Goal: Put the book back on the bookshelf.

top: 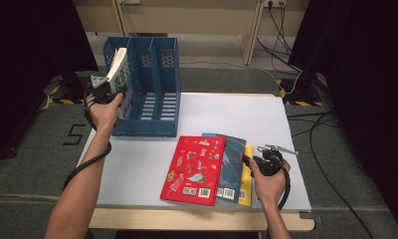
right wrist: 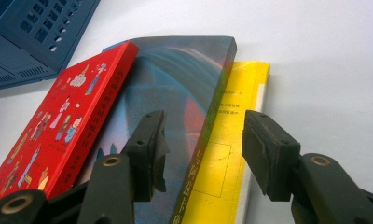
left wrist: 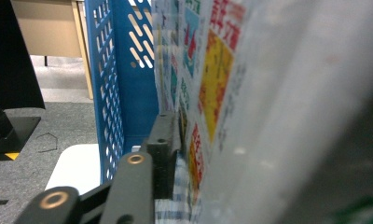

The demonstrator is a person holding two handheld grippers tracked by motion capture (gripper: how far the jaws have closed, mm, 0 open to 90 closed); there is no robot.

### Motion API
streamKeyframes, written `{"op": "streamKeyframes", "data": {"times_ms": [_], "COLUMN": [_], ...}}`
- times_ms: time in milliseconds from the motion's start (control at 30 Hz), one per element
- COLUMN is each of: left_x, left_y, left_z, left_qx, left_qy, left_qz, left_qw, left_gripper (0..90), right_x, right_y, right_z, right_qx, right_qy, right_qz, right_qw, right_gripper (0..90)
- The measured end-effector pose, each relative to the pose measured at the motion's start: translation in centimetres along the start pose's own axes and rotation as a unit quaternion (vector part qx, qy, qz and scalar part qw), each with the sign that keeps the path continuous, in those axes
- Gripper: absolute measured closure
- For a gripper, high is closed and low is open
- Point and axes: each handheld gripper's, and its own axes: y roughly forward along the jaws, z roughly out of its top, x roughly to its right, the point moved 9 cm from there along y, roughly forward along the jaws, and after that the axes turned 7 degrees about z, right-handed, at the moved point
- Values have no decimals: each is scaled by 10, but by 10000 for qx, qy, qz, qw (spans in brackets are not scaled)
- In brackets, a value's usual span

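Blue plastic file rack (top: 152, 84) sits at about 10 o'clock on the worktop (top: 266, 129), open side toward us. Our left hand-held gripper (top: 109, 85) is clamped on a white book (top: 119, 68), holding it upright and leaning slightly at the rack's leftmost slot; in the left gripper view one pad (left wrist: 166, 140) presses flat on the printed cover (left wrist: 212, 84), with the rack wall (left wrist: 124, 84) just beside it. We judge the upright hold is so the book slides in spine-down between the dividers; it looks partly in, not yet seated.

At 5 o'clock three more books lie fanned flat: red book (top: 194, 169) on top, dark teal book (top: 232, 169) under it, yellow book (top: 246, 177) lowest. The overlap leaves each right edge exposed for grabbing. Our right hand-held gripper (right wrist: 203, 154) hovers with jaws apart, straddling the teal book's edge and the yellow strip (right wrist: 222, 158), pads touching nothing. Probably staged for the next pick.
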Motion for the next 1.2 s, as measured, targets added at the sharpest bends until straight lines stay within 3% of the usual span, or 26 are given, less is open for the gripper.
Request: {"op": "streamKeyframes", "data": {"times_ms": [300,467,767,933,1200], "left_x": [-2,-3,1,-1,1], "left_y": [2,4,11,13,22], "left_z": [1,3,6,14,28], "left_qx": [-60,-71,149,280,556], "left_qy": [228,209,177,72,107], "left_qz": [126,279,331,325,269], "left_qw": [9996,9994,9992,9991,9980], "left_gripper": [715,733,738,739,738], "right_x": [0,-1,0,1,2], "right_y": [1,3,3,2,2], "right_z": [-1,-1,1,1,3], "right_qx": [-30,-49,-9,-16,20], "right_qy": [19,6,27,60,7], "right_qz": [8,11,16,18,24], "right_qw": [10000,10000,10000,10000,10000], "right_gripper": [498,498,498,499,499]}}
